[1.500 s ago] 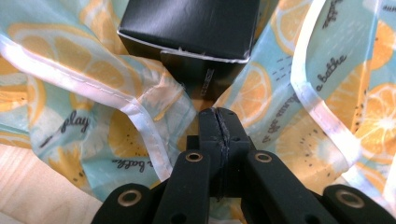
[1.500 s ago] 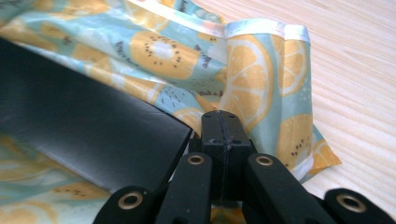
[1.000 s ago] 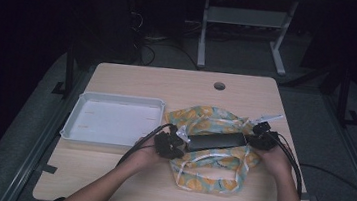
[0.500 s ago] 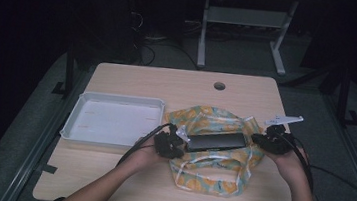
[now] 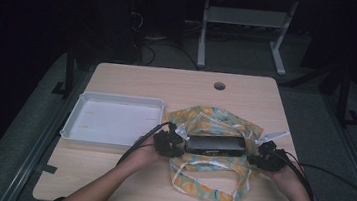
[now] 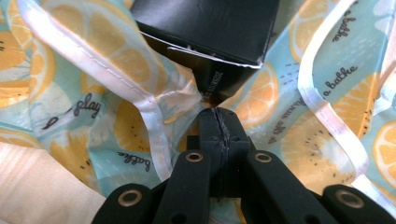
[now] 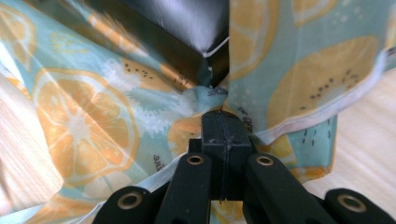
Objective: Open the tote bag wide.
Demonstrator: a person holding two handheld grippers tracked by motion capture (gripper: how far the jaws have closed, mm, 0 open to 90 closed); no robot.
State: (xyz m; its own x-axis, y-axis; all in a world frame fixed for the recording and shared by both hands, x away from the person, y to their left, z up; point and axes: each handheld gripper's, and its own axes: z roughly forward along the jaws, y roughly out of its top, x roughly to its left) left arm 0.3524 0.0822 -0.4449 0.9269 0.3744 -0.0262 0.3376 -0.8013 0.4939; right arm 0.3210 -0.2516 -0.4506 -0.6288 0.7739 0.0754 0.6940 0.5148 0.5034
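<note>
Black box (image 6: 210, 32) cut off by top edge; lemon-print bag (image 7: 84, 116) blurred, its wording partly unreadable.

L tongs (image 5: 171, 143) & R tongs (image 5: 261, 157) both clamped tight.

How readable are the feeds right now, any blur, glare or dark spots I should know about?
High view: room around the table is nearly black, tabletop evenly lit, picture soft. Left gripper view: sharp, print on the fruit-print bag legible, pale sheen on the black box. Right gripper view: upper left of the bag smeared by motion blur, bright glare streak on the box's top face.
</note>
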